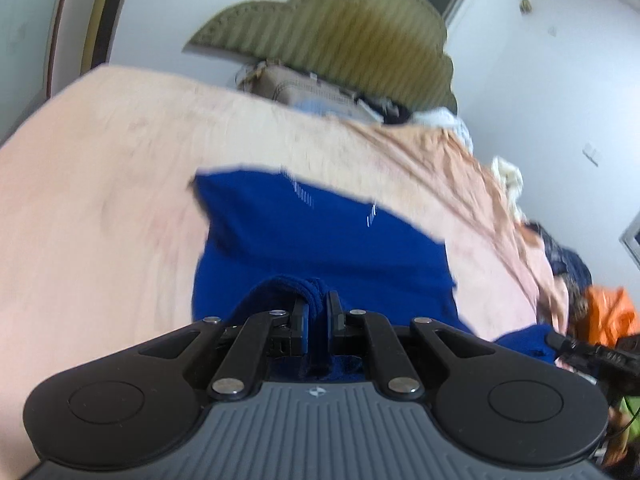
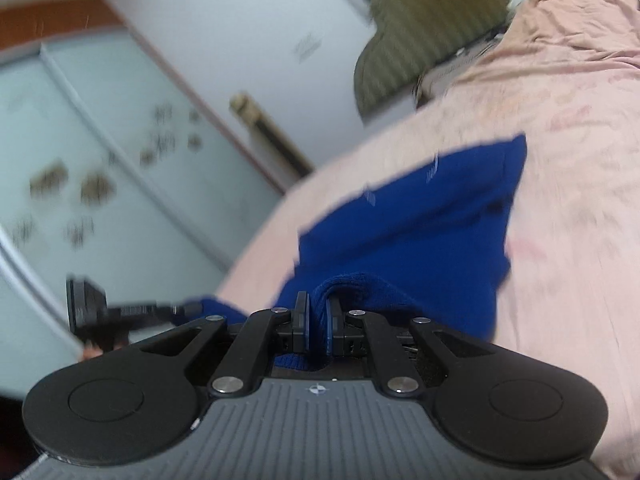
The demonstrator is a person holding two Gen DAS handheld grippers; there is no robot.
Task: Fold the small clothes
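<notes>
1. Left wrist view. The blue garment (image 1: 320,248), a small knitted piece, lies on the peach bedsheet (image 1: 100,200) with its near edge bunched up into the left claw (image 1: 316,320). The claw's two pads are clamped on that ribbed fold, and the far part of the cloth still rests flat on the sheet.
2. At the right edge of this view, beside the garment's other near corner, the tip of the right claw (image 1: 560,342) shows, gripping blue cloth there.
3. Beyond the garment, past the sheet's far edge, stands an olive ribbed headboard (image 1: 340,36); to the garment's right lies a heap of other clothes, including something orange (image 1: 608,312).
4. Right wrist view. The right claw (image 2: 318,320) is likewise clamped on a rolled edge of the blue garment (image 2: 420,216), which spreads away over the bedsheet (image 2: 560,200). The left claw (image 2: 120,312) appears to the garment's left, holding the opposite corner.
5. Step in hand, as I judge it: the near edge is gripped at both corners for a fold. The next move calls for carrying both corners together towards the far edge and keeping them level.
6. Both views are motion-blurred. The garment's type, its near hem under the claws and small white marks on it cannot be made out.
</notes>
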